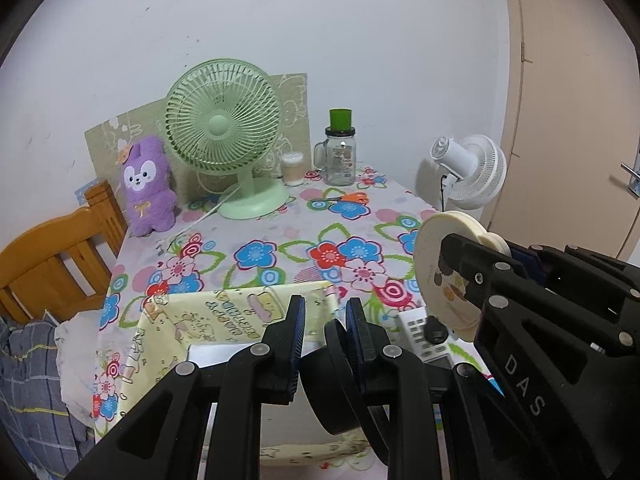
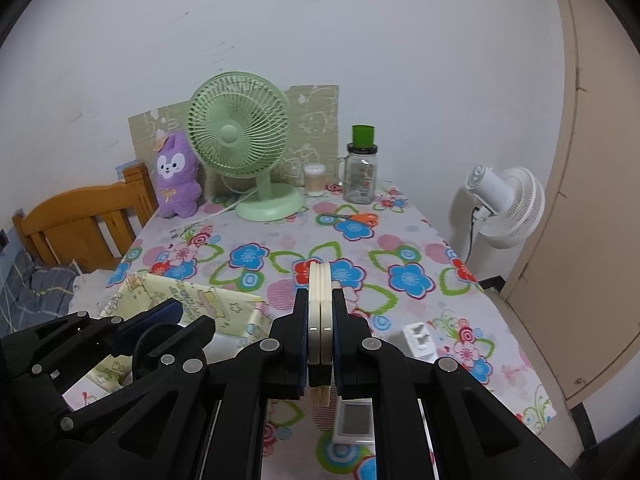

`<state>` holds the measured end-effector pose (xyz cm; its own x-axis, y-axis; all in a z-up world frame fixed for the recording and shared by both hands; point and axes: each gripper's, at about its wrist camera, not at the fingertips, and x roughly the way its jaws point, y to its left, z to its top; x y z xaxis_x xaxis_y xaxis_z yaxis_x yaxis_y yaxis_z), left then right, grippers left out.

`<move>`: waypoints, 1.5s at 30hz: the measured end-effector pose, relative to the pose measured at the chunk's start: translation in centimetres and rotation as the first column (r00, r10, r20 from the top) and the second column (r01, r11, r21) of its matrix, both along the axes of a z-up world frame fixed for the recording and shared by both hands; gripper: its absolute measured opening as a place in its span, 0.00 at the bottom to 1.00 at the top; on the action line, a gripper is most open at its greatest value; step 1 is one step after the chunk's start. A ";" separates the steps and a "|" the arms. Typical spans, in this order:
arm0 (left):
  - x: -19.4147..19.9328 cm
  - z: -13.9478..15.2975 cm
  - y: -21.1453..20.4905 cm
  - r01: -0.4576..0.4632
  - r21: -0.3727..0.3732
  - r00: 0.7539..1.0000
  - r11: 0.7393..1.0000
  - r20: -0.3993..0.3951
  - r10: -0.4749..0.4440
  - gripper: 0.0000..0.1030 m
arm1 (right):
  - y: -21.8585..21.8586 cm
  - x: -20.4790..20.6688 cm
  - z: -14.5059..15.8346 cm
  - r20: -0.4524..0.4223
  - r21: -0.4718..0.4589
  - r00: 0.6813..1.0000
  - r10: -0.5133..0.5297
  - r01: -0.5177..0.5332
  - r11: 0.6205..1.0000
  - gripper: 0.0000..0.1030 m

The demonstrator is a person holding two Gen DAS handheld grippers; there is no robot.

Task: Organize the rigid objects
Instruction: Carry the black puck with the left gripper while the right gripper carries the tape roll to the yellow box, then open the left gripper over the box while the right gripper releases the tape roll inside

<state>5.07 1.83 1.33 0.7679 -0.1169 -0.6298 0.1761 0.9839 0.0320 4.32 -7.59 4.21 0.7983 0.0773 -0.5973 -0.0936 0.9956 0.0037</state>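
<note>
Our right gripper (image 2: 320, 320) jaws clamp the cream disc (image 2: 320, 304); our left gripper (image 1: 322, 334) jaws pinch a black disc (image 1: 334, 380) edge-on, which could twist loose over the yellow box (image 1: 192, 320) at 9 o'clock.

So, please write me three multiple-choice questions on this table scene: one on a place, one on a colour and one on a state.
1. Where do the orange scissors lie?
A. in front of the glass jar
B. inside the jar
C. on the plush toy

2. What colour is the plush toy?
A. white
B. purple
C. red

3. What is the right gripper doing?
A. it is open
B. it is shut on nothing
C. it is shut on a cream disc

Answers:
1 A: the scissors lie flat just before the jar.
2 B: its fur is purple.
3 C: the jaws press on the disc's two faces.
</note>
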 end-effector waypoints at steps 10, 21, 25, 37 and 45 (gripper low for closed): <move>0.8 -0.7 2.8 -0.022 0.004 0.999 1.000 -0.032 0.022 0.19 | 3.3 1.4 -0.7 -0.035 0.013 0.998 0.046 -0.045 0.999 0.12; 1.8 -1.5 6.4 -0.077 0.000 0.996 0.997 -0.056 0.077 0.19 | 6.8 3.0 -1.6 -0.061 0.022 0.994 0.093 -0.092 0.996 0.12; 2.8 -2.4 7.3 -0.090 0.002 0.993 0.996 -0.079 0.090 0.19 | 7.9 3.9 -2.3 -0.082 0.022 0.991 0.104 -0.103 0.994 0.12; 5.0 -5.8 8.8 -0.116 0.034 0.981 0.993 -0.150 0.120 0.19 | 9.2 6.1 -5.9 -0.169 0.009 0.981 0.092 -0.092 0.996 0.12; 5.7 -7.4 9.4 -0.141 0.055 0.971 0.988 -0.186 0.149 0.23 | 9.3 6.6 -7.7 -0.217 0.005 0.974 0.065 -0.065 0.998 0.12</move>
